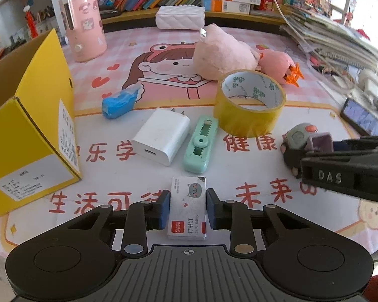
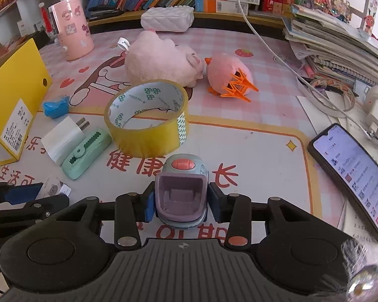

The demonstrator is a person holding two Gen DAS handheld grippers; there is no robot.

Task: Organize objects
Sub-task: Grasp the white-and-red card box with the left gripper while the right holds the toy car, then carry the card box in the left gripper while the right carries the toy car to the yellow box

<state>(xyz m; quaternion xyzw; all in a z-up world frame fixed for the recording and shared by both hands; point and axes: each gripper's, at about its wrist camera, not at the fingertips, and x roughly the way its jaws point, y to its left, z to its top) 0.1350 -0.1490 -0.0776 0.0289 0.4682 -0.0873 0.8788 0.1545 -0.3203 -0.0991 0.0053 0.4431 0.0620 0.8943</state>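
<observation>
Between the blue fingers (image 1: pixel 163 209) of the left gripper (image 1: pixel 187 209), closed onto its long sides, a staple box (image 1: pixel 187 206) lies on the worktop (image 1: pixel 252 166): light, stiff cardboard, likely crushable. The right gripper (image 2: pixel 181 201) clamps a small toy (image 2: pixel 181 191).

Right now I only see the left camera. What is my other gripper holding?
Observer: The right gripper is shut on a small grey toy with a purple opening facing the camera and an orange button on top.
Operator: Is anything close to it on the far side?
Observer: A phone lies flat to the right of the toy, not touching it, with its screen lit.
</observation>
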